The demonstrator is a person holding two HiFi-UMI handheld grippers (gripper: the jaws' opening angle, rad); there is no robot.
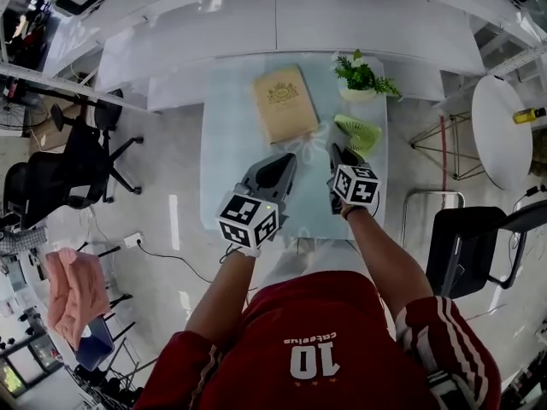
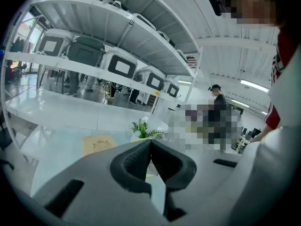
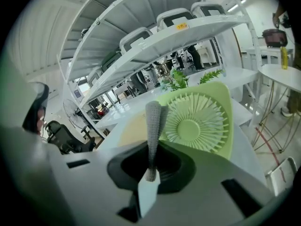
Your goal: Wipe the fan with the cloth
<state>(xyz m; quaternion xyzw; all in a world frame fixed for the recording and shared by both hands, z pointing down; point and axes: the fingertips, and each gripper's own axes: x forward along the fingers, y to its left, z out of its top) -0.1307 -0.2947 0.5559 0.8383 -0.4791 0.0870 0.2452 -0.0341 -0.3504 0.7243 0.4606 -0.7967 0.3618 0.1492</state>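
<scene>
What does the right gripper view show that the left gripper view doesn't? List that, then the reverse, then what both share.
Only the right gripper view: the cloth pinched in the right gripper, the fan with its grille up close, a bottle on a side table.
Only the left gripper view: the left gripper shut on nothing, a person standing far off, a red sleeve.
Both: the plant, the shelves, the table.
</scene>
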